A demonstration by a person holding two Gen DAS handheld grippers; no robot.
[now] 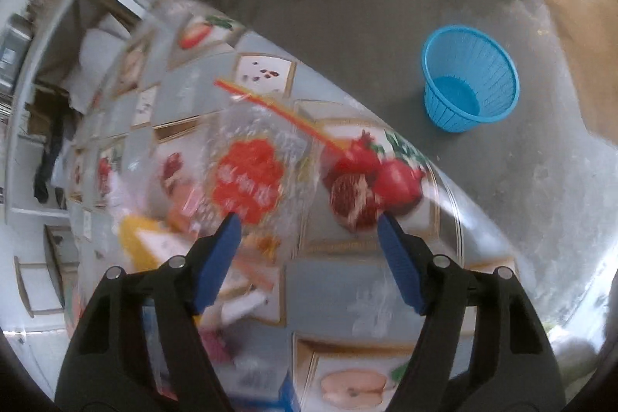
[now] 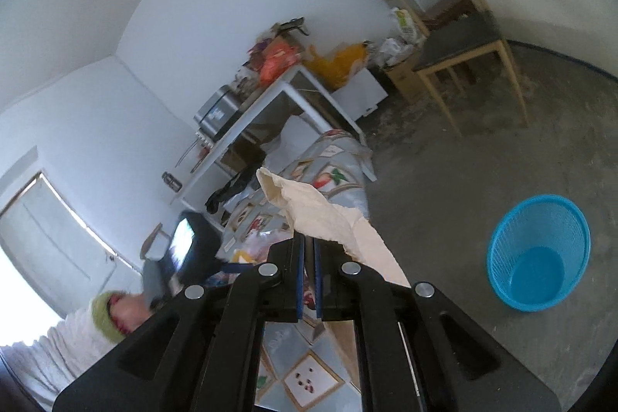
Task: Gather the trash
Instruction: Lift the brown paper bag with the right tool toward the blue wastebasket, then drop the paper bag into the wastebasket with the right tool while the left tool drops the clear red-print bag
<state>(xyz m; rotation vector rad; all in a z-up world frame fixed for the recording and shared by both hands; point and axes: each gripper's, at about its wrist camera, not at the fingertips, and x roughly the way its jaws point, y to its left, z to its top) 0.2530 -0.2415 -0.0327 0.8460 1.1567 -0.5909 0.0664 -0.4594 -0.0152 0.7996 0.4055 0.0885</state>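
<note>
- Two black grippers with blue pads fill the foreground, one in each wrist view.
- Left gripper [image 1: 309, 222] points down, its jaws spread with nothing between them, above a clear plastic bag [image 1: 251, 157] with a red label, lying on the fruit-patterned tablecloth [image 1: 347, 292].
- Right gripper [image 2: 308, 250] has its jaws pressed together, pinching a crumpled cream paper [image 2: 316, 211] lifted over the table's edge.
- Beyond the table, a blue mesh basket [image 2: 539, 253] stands upright on the grey floor [image 2: 463, 180].
- Farther back, a wooden chair [image 2: 463, 53] sits near the white wall.

Left tool [image 1: 309, 222] agape, right tool [image 2: 308, 250] clamped.
</note>
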